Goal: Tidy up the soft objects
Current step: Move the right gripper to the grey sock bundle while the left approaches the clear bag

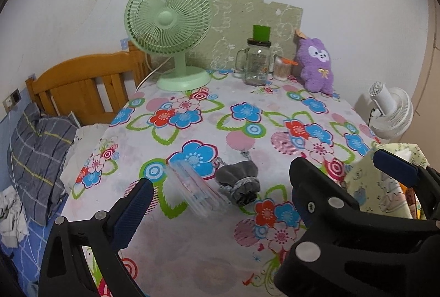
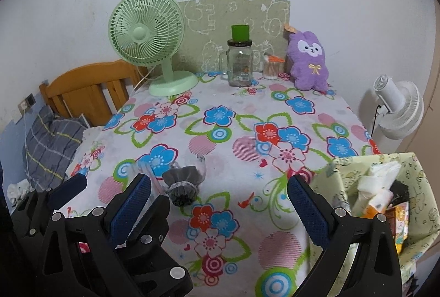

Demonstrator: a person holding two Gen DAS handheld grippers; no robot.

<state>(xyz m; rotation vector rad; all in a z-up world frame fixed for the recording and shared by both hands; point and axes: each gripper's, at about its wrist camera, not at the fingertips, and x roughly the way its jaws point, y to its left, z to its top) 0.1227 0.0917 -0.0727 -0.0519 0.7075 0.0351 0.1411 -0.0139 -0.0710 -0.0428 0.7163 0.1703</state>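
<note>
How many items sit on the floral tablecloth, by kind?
Fans: 1, green desk fan
Jars: 2, glass mug jar, small swab jar
Plush toys: 1, purple plush
Pouches: 1, grey drawstring pouch
Clear plastic packs: 1, clear pack
Total: 6
Not counted: the green cup on the mug jar, the fabric bin at the table's right edge.

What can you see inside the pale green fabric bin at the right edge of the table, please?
The fabric bin shows a white tissue pack, an orange packet and something black on top; whatever lies beneath them is covered.
</note>
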